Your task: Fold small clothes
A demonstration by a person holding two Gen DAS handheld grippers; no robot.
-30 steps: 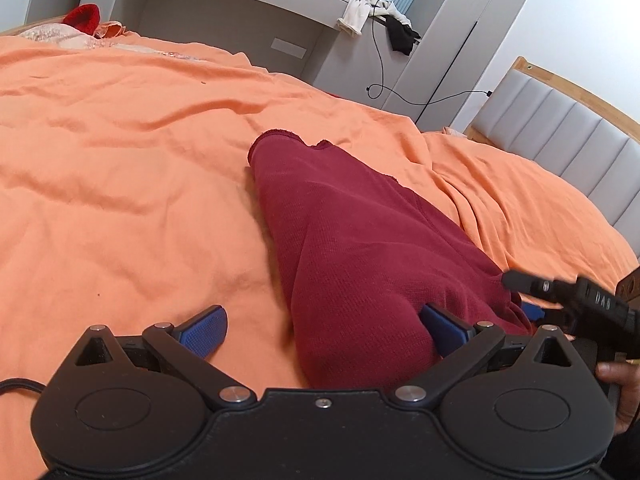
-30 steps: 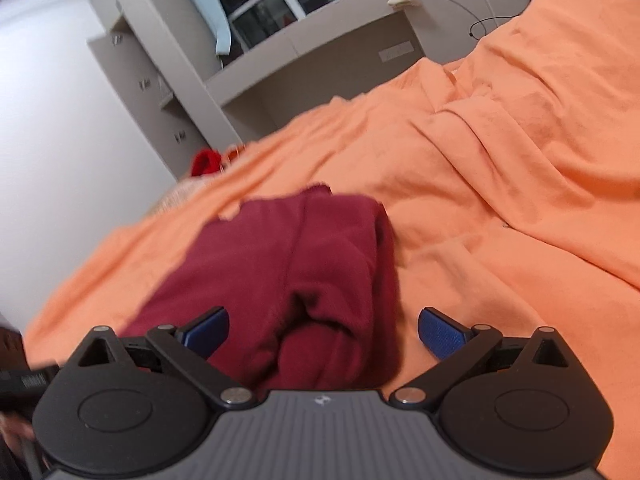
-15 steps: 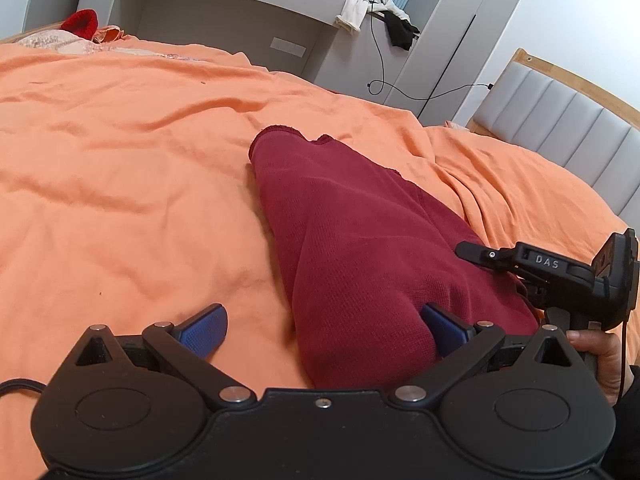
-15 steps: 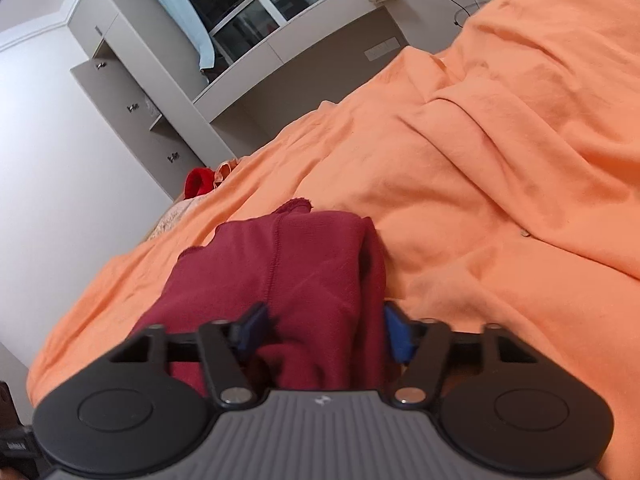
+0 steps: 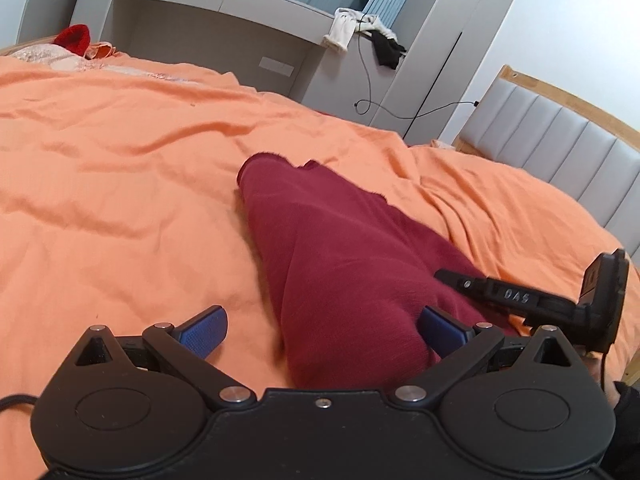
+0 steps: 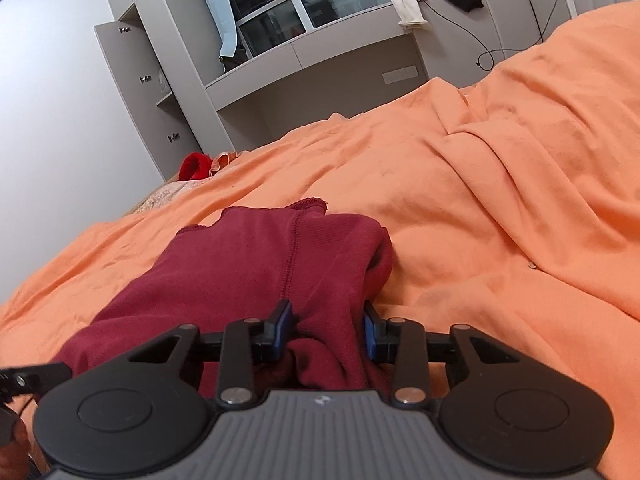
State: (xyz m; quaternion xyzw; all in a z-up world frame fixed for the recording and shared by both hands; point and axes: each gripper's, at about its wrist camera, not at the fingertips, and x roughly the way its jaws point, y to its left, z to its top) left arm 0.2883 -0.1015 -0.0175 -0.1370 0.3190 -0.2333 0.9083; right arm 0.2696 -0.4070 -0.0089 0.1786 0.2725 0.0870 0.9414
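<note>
A dark red knit garment (image 5: 340,264) lies folded lengthwise on the orange bed cover (image 5: 120,184). My left gripper (image 5: 320,330) is open, its blue fingers spread around the garment's near end, low over the bed. My right gripper (image 6: 326,326) is shut on a bunched fold at the near edge of the garment (image 6: 256,264). The right gripper's body also shows in the left wrist view (image 5: 540,300), at the garment's right side.
A grey padded headboard (image 5: 560,148) stands at the right. Grey built-in cabinets and a shelf (image 5: 224,20) with draped clothes and a cable line the far wall. A bright red item (image 5: 74,38) and pale fabric lie at the bed's far left corner.
My right gripper has closed its fingers onto the garment's near fold. My left gripper stays open in about the same place.
</note>
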